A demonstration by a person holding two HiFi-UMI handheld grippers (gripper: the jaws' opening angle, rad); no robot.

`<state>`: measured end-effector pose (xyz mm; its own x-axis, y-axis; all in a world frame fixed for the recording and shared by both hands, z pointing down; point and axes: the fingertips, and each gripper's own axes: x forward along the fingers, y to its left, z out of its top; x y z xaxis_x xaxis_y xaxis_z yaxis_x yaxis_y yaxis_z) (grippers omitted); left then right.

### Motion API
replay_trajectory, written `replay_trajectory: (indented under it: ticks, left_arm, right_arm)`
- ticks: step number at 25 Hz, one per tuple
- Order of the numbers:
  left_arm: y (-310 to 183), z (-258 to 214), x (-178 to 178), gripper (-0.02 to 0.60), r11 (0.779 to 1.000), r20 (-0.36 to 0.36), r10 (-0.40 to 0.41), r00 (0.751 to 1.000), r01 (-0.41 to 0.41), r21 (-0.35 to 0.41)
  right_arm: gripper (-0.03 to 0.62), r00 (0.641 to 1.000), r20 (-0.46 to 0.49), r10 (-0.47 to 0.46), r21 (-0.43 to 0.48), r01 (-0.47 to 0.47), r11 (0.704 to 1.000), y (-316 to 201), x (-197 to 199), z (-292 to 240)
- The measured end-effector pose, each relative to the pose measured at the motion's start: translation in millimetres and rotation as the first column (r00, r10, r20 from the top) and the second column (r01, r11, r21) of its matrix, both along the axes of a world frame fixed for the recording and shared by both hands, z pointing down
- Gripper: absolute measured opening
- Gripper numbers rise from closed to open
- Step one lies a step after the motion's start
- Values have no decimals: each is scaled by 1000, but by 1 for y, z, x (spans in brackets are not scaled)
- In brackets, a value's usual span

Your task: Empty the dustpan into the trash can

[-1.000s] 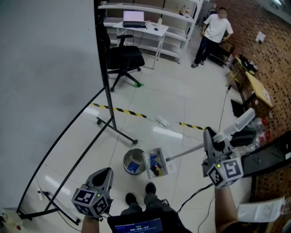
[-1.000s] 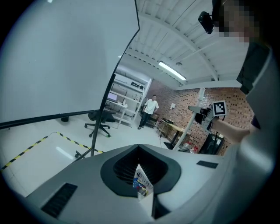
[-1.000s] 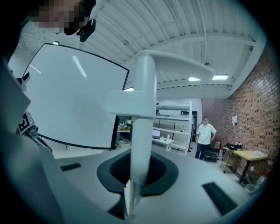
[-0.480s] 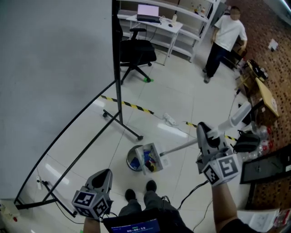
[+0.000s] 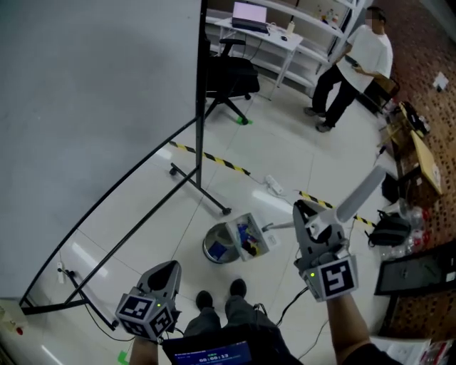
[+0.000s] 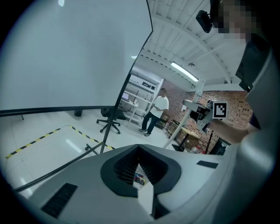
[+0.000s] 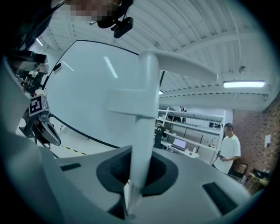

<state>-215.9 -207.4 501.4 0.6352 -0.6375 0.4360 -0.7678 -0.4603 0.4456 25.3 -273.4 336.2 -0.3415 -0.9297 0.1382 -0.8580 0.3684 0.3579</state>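
1. Now the right tongs [image 5: 313, 224] are closing tight on the long handle [image 5: 360, 192] of the dustpan [image 5: 249, 237]. The left tongs [image 5: 165, 276] are hanging low at the left with their jaws together, gripping nothing.
2. The dustpan is hanging tilted at the right rim of the trash can [image 5: 212, 249]. I cannot tell whether it is touching the rim. Some coloured rubbish is lying inside the pan, so to my judgement the emptying is not finished.
3. To do this step well, I am thinking the pan's mouth should be brought over the middle of the can's opening before it is tipped more.
4. The handle is long, so a small turn of the right wrist is probably swinging the pan a lot. A slow roll is safer, or pieces may be falling on the floor [image 5: 285, 153].
5. The can is light-looking, and a push from the pan may be tipping it.
6. The floor is pale and shiny, with yellow-black tape [image 5: 214, 158] and a power strip [image 5: 274, 187] lying on it.
7. A big white board [image 5: 92, 93] on a black stand is standing at the left. Behind it, an office chair [image 5: 231, 75], a laptop [image 5: 249, 13] on a shelf unit and a person [image 5: 356, 64] are showing.
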Motion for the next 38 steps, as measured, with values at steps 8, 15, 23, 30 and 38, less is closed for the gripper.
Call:
replay_trajectory:
  ticks: [8,15,23,30,38]
  left_arm:
    - [12,10,-4,0,1000,1,-1,1000,1,-10]
    - [25,16,-14,0,999,5,-23,1000,23,-24]
    - [30,23,-24,0,998,8,-41,999,41,-37]
    - [35,32,-30,0,997,-6,-55,998,55,-50]
    - [35,38,-28,0,997,-14,-52,999,51,-59]
  right_arm:
    - [34,998,-60,-35,17,36,999,10,-22,13]
    - [37,989,-111,-95,5,96,995,18,-48,27]
    - [40,977,-155,-145,55,155,986,9,-82,28]
    - [48,966,-197,-170,62,186,981,6,-96,32]
    - [53,950,-236,-206,62,226,972,2,-110,34]
